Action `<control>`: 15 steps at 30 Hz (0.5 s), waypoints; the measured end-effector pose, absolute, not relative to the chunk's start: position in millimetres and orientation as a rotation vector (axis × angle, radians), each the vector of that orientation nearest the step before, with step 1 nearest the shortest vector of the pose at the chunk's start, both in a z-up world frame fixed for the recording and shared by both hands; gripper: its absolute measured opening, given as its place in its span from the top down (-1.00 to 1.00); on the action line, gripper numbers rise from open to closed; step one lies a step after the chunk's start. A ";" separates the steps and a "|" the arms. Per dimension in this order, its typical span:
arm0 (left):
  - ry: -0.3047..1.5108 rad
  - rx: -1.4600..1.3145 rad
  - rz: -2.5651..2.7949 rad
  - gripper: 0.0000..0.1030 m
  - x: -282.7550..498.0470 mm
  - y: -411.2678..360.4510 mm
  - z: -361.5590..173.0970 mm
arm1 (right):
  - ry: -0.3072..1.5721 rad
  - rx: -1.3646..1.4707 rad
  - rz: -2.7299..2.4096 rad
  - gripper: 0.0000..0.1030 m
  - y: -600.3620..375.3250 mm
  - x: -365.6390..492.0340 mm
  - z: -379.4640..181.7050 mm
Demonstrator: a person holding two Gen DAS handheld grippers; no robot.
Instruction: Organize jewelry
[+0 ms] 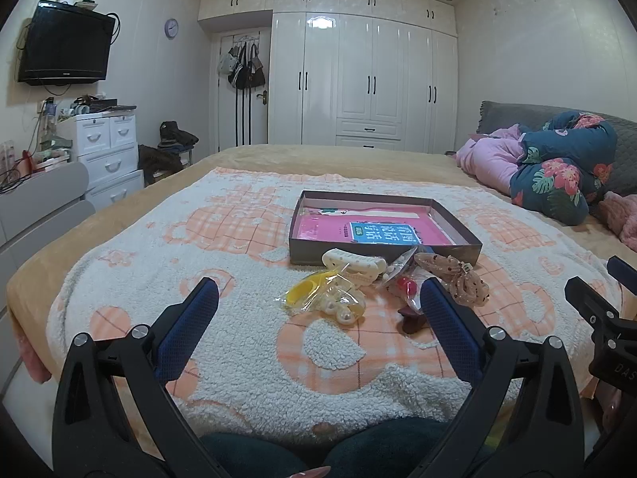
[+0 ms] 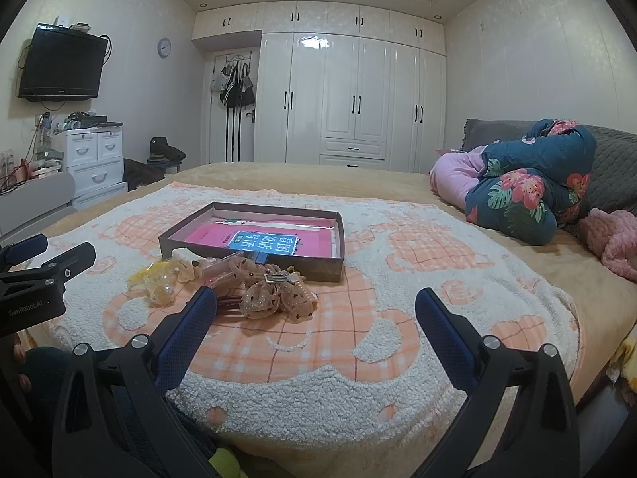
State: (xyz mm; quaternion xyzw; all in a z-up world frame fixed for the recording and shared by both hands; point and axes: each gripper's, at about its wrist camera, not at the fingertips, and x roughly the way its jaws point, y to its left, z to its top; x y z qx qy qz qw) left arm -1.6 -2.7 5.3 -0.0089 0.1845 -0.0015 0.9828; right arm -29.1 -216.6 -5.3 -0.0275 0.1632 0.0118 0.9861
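Two grippers are seen above a bed covered by one white and peach blanket (image 1: 247, 358). The left gripper (image 1: 318, 302) is held with its blue-padded fingers spread wide, and nothing is gripped between them. The right gripper (image 2: 316, 310) is likewise spread wide and empty; it is also seen at the right edge of the left wrist view.

One shallow dark box (image 1: 462, 245) is set on the blanket, and one pink booklet (image 1: 318, 229) with a blue label is laid flat inside it. Just in front of the box, one small heap of hair accessories is gathered. In it can be counted one cream claw clip (image 1: 352, 265), one yellow piece in clear wrapping (image 1: 304, 292), one pearl-beaded clip (image 1: 346, 310), one red piece (image 1: 408, 285), one dark maroon clip (image 1: 414, 318) partly hidden by the left gripper's finger, and one beige dotted bow clip (image 2: 274, 292). The cream clip is touching the box's front wall. Whether more pieces lie beneath cannot be told.

One floral quilt (image 2: 529, 183) and one pink quilt (image 2: 454, 177) are bundled at the far right of the bed.
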 end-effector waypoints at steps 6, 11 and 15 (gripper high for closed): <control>0.370 -0.015 -0.002 -0.79 -0.6 -5.6 5.8 | 0.327 -0.055 0.025 -0.89 -216.5 -29.2 -5.5; 0.370 -0.018 -0.004 -0.79 -1.1 -2.1 4.1 | 0.327 -0.054 0.025 -0.89 -216.3 -29.7 -7.7; 0.370 -0.017 -0.004 -0.79 -0.8 -2.3 3.8 | 0.328 -0.054 0.026 -0.89 -215.9 -29.1 -6.9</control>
